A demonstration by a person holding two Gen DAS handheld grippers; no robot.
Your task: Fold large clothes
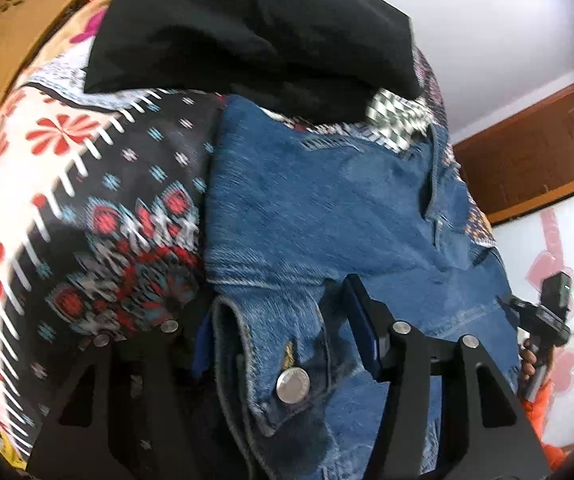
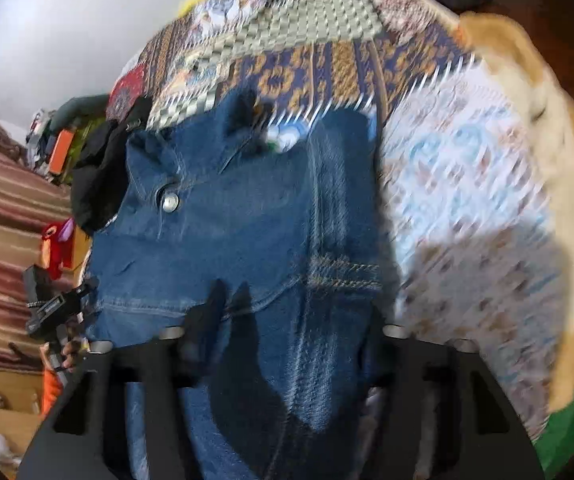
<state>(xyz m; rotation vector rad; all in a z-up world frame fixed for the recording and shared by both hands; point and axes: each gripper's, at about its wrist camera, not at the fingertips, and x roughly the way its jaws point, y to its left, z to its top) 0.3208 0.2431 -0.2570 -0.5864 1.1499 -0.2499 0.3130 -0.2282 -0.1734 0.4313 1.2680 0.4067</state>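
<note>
A blue denim garment (image 1: 327,208) with a metal button (image 1: 293,385) lies on a patterned bedspread (image 1: 47,168). My left gripper (image 1: 283,328) has its fingers on either side of the buttoned denim edge and is shut on it. In the right wrist view the same denim (image 2: 247,232) fills the middle. My right gripper (image 2: 287,320) holds another part of the denim between its fingers. The other gripper shows at the edge of each view: the right one (image 1: 547,312) and the left one (image 2: 51,304). Both views are blurred.
A black garment (image 1: 247,28) lies on the bed beyond the denim; it also shows in the right wrist view (image 2: 99,176). A cardboard box (image 1: 11,28) stands at the far left. A wooden door (image 1: 535,152) is at the right. A tan pillow (image 2: 547,128) lies at the bed's edge.
</note>
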